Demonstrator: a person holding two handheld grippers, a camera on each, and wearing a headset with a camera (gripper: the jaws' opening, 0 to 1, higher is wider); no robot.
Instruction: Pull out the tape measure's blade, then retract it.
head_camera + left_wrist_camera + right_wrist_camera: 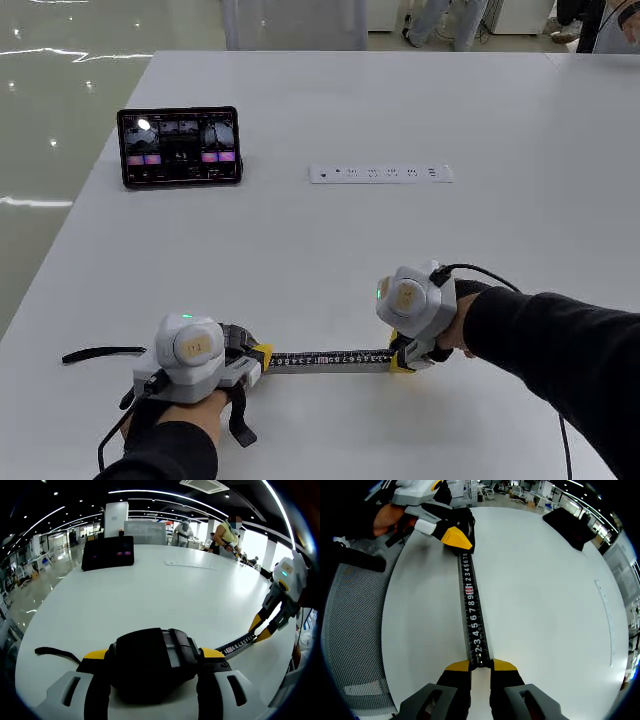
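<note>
The left claw (258, 358) clamps the black tape measure case (150, 662); the right claw (480, 666), nearly closed, pinches the tip of its dark numbered blade (470, 605).

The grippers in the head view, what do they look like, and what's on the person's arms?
Both the left gripper and the right gripper have rounded pale grey housings with a cream panel on top, a small green light, and yellow-tipped dark jaws. A black cable runs from each. The person wears black sleeves.

tape blade (472, 620) | digits 2–9 read in black | 10 marked in red | 1–8 printed past it
</note>
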